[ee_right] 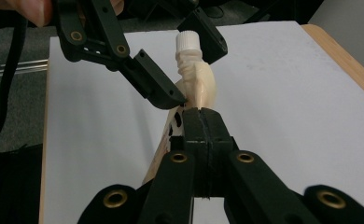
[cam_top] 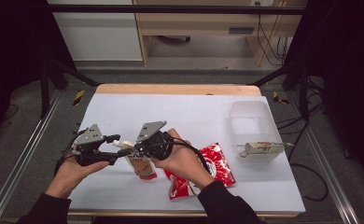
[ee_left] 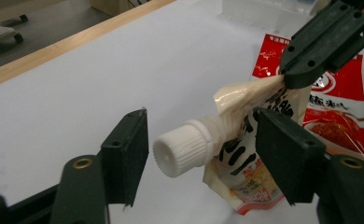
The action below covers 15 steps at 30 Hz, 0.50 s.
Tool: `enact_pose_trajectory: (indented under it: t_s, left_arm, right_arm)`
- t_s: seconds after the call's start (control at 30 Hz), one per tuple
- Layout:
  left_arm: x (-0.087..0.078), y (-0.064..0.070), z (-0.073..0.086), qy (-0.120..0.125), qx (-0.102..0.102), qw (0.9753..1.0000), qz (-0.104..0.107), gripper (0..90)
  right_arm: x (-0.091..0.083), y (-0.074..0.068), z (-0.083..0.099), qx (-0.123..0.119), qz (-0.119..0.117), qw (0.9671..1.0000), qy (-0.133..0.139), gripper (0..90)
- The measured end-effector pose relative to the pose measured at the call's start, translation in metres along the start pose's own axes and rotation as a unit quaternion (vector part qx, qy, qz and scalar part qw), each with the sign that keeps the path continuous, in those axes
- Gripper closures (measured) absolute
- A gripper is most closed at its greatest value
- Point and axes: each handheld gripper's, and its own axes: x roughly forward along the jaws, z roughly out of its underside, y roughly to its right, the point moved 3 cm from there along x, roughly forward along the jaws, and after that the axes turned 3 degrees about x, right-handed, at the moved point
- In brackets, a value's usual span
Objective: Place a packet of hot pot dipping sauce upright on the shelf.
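Note:
A cream spout pouch (cam_top: 142,165) with a red bottom and a white screw cap (ee_left: 180,149) is held off the white table. My right gripper (ee_right: 199,116) is shut on the pouch's crumpled top (ee_right: 201,86), just below the spout. In the left gripper view the right gripper (ee_left: 297,74) comes in from the upper right, pinching that same fold. My left gripper (ee_left: 203,151) is open, one jaw on each side of the cap without touching it. In the high view the left gripper (cam_top: 118,143) and right gripper (cam_top: 131,151) meet tip to tip left of centre.
A red snack packet (cam_top: 220,168) lies flat under the right forearm. A clear plastic tub (cam_top: 249,116) stands at the back right, with a small carton (cam_top: 262,149) lying at its front edge. The table's wooden far edge (cam_top: 178,88) runs behind.

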Motion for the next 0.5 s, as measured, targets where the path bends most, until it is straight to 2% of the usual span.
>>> enact_pose_trajectory:
  t_s: [0.03,0.13,0.2,0.27,0.4,0.5]
  left_arm:
    - [0.001,0.002,0.000,-0.002,0.003,1.0000,0.005,41.5]
    - [0.000,0.002,-0.002,-0.001,0.007,1.0000,0.002,50.0]
    - [0.000,0.003,-0.002,0.001,0.003,1.0000,0.006,53.4]
    - [-0.001,0.007,-0.004,-0.001,0.009,0.9999,0.011,57.0]
    - [-0.005,0.016,-0.008,0.007,0.010,0.9989,0.045,68.9]
    - [-0.004,0.025,-0.013,0.002,0.025,0.9987,0.044,70.9]
  right_arm:
    - [-0.001,0.000,0.000,-0.002,-0.002,1.0000,-0.001,90.0]
    - [-0.004,0.000,0.002,-0.005,-0.002,1.0000,-0.006,90.0]
    - [-0.005,0.000,0.003,-0.004,-0.002,1.0000,-0.009,90.0]
    - [-0.009,0.000,0.005,-0.005,0.001,0.9999,-0.016,90.0]
    - [-0.015,0.002,0.012,-0.003,0.011,0.9993,-0.035,90.0]
    - [-0.020,0.002,0.016,-0.005,0.015,0.9989,-0.043,90.0]
